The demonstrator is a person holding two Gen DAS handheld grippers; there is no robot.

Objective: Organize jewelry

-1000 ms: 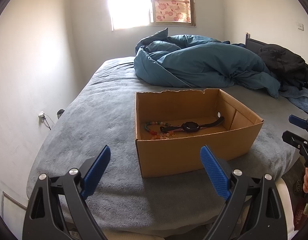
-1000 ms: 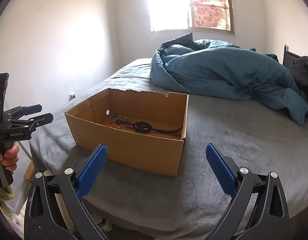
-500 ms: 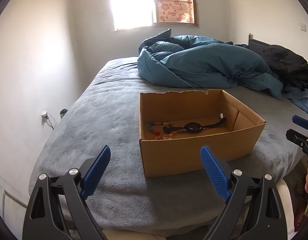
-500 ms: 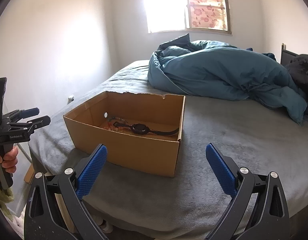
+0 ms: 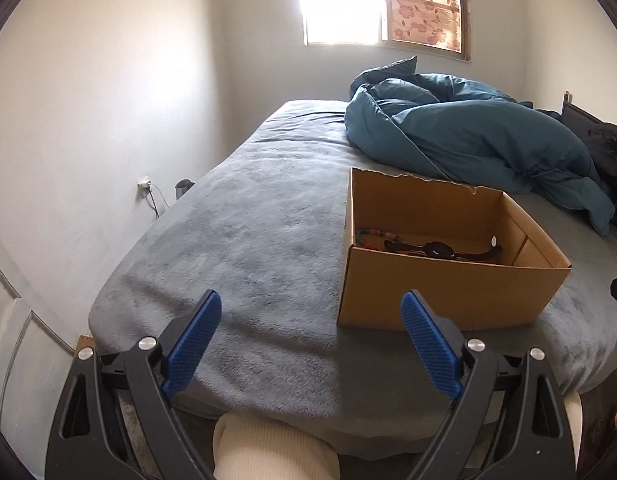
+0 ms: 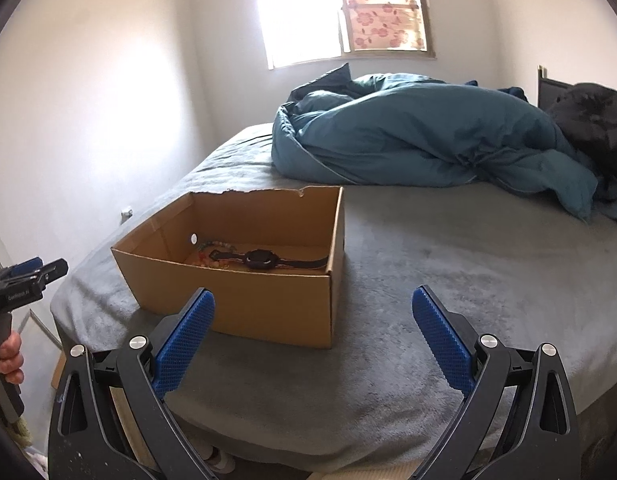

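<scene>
On the grey bed cover (image 6: 448, 280), near its front edge, stands one open cardboard box (image 6: 244, 300) with a torn rear rim, holding a black wristwatch (image 6: 262, 259) laid flat along the floor and a multicoloured bead strand (image 6: 212, 254) touching the watch's strap end; a rumpled teal duvet (image 6: 408, 136) lies beyond the box. Left gripper (image 5: 310, 334) and right gripper (image 6: 314, 326): jaws spread wide, nothing held, both short of the box and well apart from its contents.
</scene>
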